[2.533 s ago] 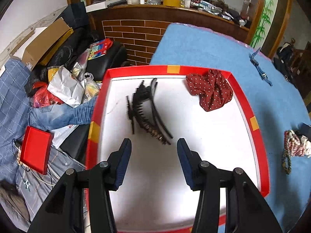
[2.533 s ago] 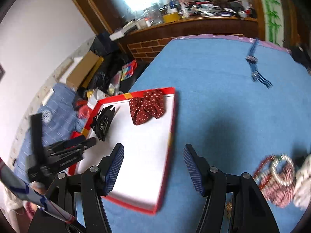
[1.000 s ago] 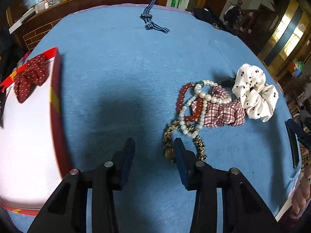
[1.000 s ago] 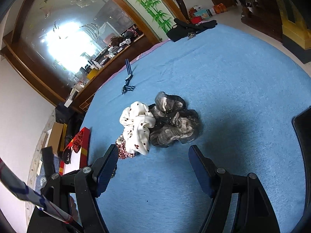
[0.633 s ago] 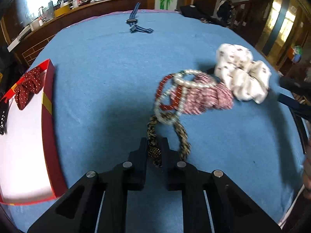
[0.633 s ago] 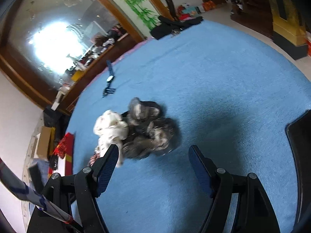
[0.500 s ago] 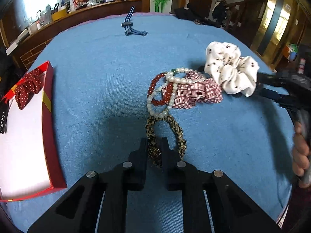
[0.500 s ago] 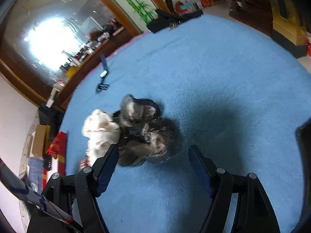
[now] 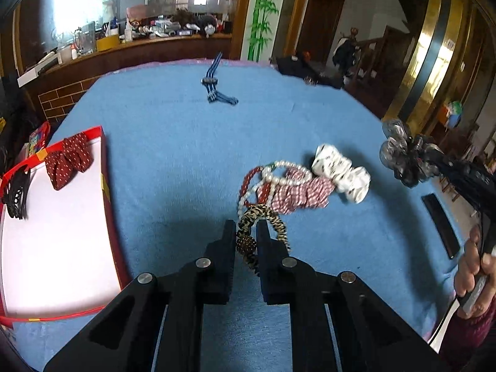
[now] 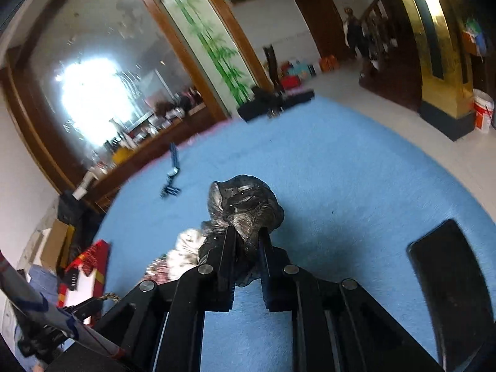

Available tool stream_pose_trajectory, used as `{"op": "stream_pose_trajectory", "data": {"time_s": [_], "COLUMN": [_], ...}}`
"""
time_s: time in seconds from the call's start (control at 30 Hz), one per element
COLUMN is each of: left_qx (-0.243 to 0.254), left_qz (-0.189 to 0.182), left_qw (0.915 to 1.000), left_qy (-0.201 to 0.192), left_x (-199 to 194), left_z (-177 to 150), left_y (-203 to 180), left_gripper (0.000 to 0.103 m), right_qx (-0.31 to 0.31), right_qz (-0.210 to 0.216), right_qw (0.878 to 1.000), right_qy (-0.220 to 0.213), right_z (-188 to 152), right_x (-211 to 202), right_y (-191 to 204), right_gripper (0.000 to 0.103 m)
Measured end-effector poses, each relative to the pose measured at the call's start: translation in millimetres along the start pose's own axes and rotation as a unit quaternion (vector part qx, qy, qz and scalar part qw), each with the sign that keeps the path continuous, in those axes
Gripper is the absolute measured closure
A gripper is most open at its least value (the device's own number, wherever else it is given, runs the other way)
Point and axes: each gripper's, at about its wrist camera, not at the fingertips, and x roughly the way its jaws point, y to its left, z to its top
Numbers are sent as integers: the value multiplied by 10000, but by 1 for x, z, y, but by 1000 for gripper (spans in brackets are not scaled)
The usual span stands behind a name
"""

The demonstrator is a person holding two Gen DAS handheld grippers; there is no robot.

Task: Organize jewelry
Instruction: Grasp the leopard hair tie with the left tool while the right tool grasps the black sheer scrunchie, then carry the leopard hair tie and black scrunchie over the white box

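My left gripper (image 9: 245,228) is shut on a leopard-print hair tie (image 9: 262,217) with a brown beaded ball, held just above the blue table. Beside it lie a pearl bracelet (image 9: 280,173), a red bead bracelet (image 9: 249,179), a red plaid scrunchie (image 9: 302,193) and a white dotted scrunchie (image 9: 342,172). My right gripper (image 10: 246,232) is shut on a grey shiny scrunchie (image 10: 245,204), lifted off the table; it also shows in the left wrist view (image 9: 400,158). A red-rimmed white tray (image 9: 107,192) at the left holds a red dotted scrunchie (image 9: 69,159) and black hair clips (image 9: 15,193).
A blue striped watch (image 9: 215,85) lies at the far side of the blue table. A black phone (image 10: 446,266) lies near the right edge, also seen from the left wrist (image 9: 440,224). A wooden counter with clutter (image 9: 139,37) stands beyond the table.
My left gripper left the tray, closed on the leopard hair tie and lifted it slightly. My right gripper closed on the grey scrunchie and raised it off the table.
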Motion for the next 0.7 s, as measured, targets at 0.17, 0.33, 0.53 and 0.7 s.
{"op": "stream_pose_trajectory", "data": {"time_s": [0.17, 0.33, 0.53, 0.7], "left_qx": [93, 176, 106, 78], "left_qz": [197, 521, 656, 728], "left_qw": [9996, 9982, 9976, 9971], "left_qy": [-172, -218, -207, -218], "left_x": [-9, -9, -6, -7], "left_z": [1, -5, -9, -12], "left_y": [-4, -1, 8, 12], "left_gripper": [91, 91, 91, 91], "right_qx": [-410, -680, -908, -984], "right_qz": [497, 715, 837, 888], "right_qw": [9979, 9944, 9910, 9894], "right_qy": [117, 372, 522, 585], "right_z": [-11, -30, -42, -45], "right_x": [-8, 5, 13, 17], "right_y": [35, 60, 79, 85], "right_gripper": [89, 89, 89, 89]}}
